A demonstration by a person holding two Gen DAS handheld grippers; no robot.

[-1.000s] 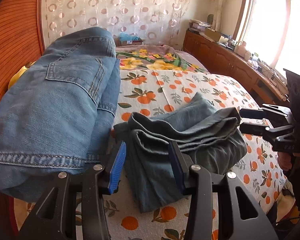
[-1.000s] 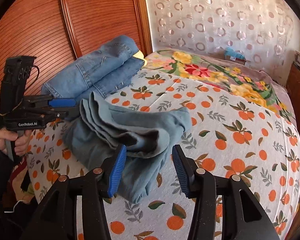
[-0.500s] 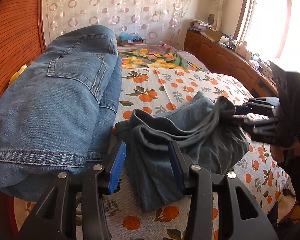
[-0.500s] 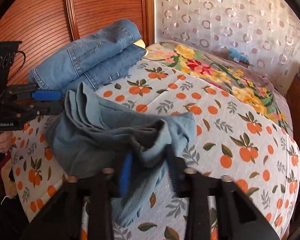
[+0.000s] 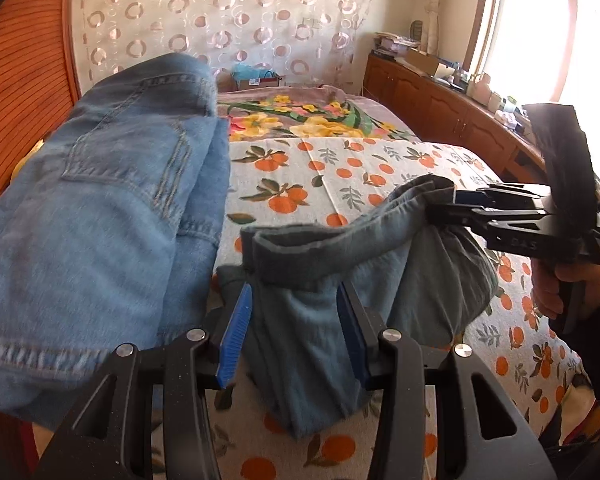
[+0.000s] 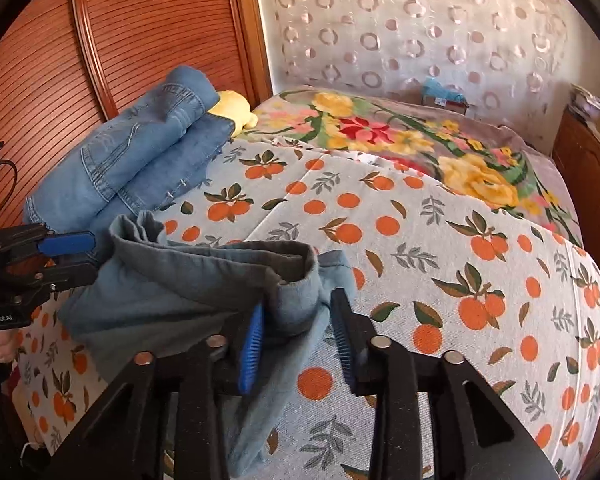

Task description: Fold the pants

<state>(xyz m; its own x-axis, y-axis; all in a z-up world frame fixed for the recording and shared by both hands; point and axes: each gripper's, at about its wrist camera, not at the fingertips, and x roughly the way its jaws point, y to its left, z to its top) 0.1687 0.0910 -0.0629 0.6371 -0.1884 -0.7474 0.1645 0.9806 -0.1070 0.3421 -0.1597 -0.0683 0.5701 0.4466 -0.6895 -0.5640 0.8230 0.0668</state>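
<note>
Grey-blue pants [image 5: 340, 280] lie in a bunched, part-folded heap on the bed [image 6: 440, 240] (orange-print sheet), near its front-left corner, just beside a stack of folded blue jeans [image 5: 100, 208] by the wooden headboard [image 6: 60, 60].

R gripper [image 6: 296, 332]: jaws opening; a rolled lump of pants cloth sits between the pads, touching the left pad at least. From the left wrist view the cloth hangs draped off its tips, so it looks carried yet. Can't say how firm the pinch is.

L gripper [image 5: 296, 320]: jaws parted halfway, straddling the near edge of the pants; cloth fills the gap between the pads, but whether the pads really press on it — can't tell.

Handling, my read:
- soft, limp, light-to-medium cotton; no stiffness, sags between the two holds.
- multi-layer hem/waistband edge is thick and gives the best bite; single layer will slip out or peel off the stack.
- not fragile, not slippery; risk = layers sliding apart, fold going crooked.
- take hold at the two ends of the thick seamed edge, all layers together, keep it taut between the grippers.
</note>
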